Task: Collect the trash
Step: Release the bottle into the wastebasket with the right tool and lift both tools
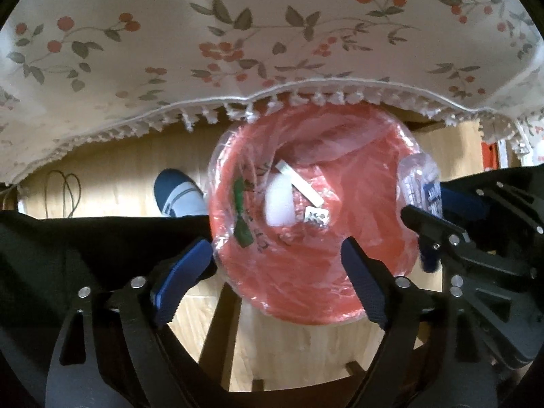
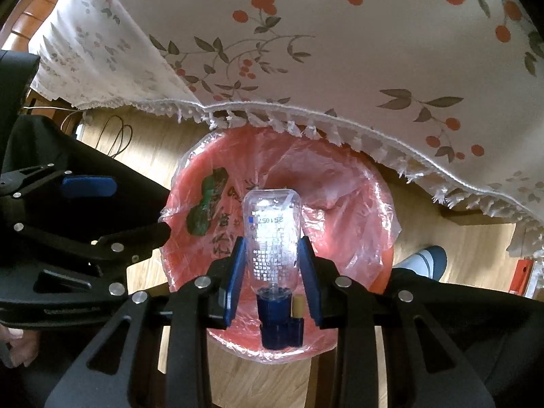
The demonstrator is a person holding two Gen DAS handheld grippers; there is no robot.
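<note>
Nearest the right wrist camera, the right gripper (image 2: 273,272) points steeply down with its blue pads clamped on a clear plastic bottle (image 2: 272,234), one pad on each side of the body. The bottle hangs dark blue cap towards the camera and base away, printed digits across its middle, directly above the mouth of the red bin (image 2: 353,204). The bin is round and lined with a thin, crinkled, translucent bag (image 2: 384,238) that folds over its rim; a green patch and dark characters show on the bag at centre left.

In the left wrist view the left gripper (image 1: 275,272) also points straight down over the bin, its ribbed blue fingers (image 1: 183,272) spread wide with nothing between them. Below it, inside the bin, lie a white lump (image 1: 280,204), a white strip (image 1: 299,183) and a small printed scrap (image 1: 317,217). The bottle appears again at the right edge of the bin.

A fringed tablecloth (image 1: 238,51), cream with red cherries and grey-green leaves, hangs over the upper part of both frames and overlaps the bin's far rim. A blue and white shoe (image 1: 176,193) rests on the pale wooden floor (image 1: 115,170) just left of the bin, beside dark trouser fabric. A thin cable loop (image 1: 64,190) lies at the left.
</note>
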